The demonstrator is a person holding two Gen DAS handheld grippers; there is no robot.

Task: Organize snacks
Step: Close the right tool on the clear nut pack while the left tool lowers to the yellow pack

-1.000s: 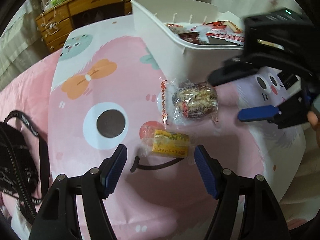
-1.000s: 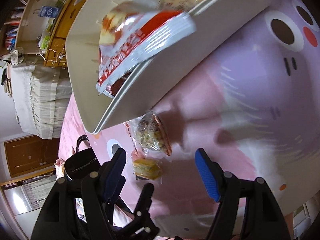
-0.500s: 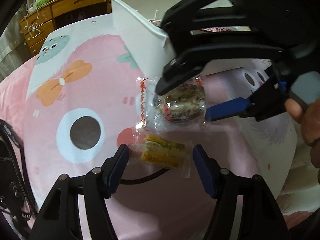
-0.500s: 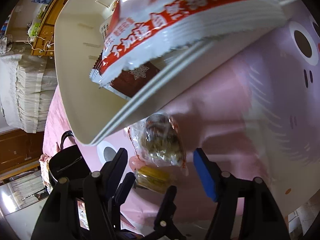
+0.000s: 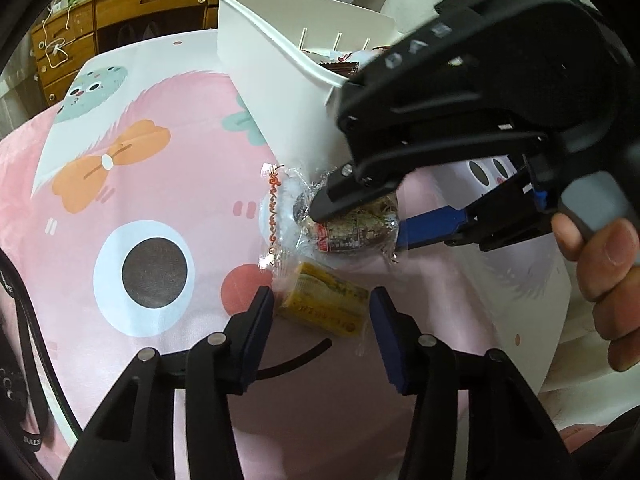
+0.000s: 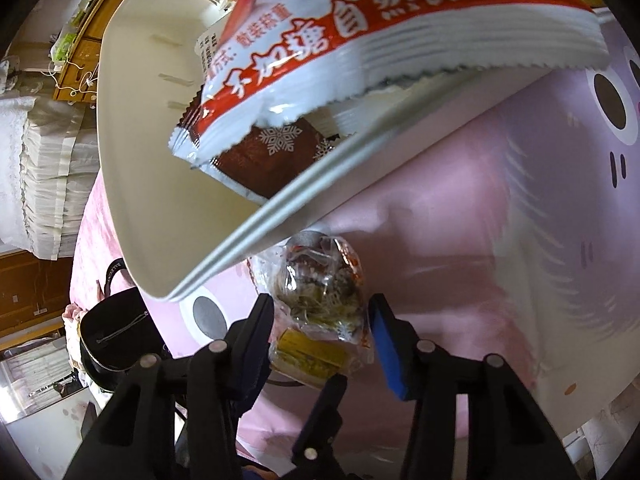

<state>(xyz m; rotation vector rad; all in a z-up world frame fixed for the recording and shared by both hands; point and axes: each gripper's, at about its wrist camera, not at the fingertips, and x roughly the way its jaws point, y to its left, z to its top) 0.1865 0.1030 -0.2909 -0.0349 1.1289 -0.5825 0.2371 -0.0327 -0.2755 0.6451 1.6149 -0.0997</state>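
Left wrist view: left gripper (image 5: pixel 320 312) is seen closing around the yellow wrapped snack (image 5: pixel 325 307) lying on the pink cartoon cloth (image 5: pixel 160 184); the jaws bracket it at a middling width, and pad contact is not yet clear. At 12 o'clock from it, the right gripper (image 5: pixel 356 212) is set over the clear-wrapped brown snack (image 5: pixel 352 224). The white bin (image 5: pixel 280 92) stands at 12 o'clock, holding packets already.

Right wrist view: right gripper (image 6: pixel 320 322) is seen narrowing on the clear-wrapped brown snack (image 6: pixel 320 288), wrapper between the pads (image 6: pixel 384 336), apparently touching. The bin rim (image 6: pixel 256 232) sits at 11 o'clock, red-white packet (image 6: pixel 360 48) inside.

Step judged: double pick-up. The next move calls for firm closure, then a lift over the rim.
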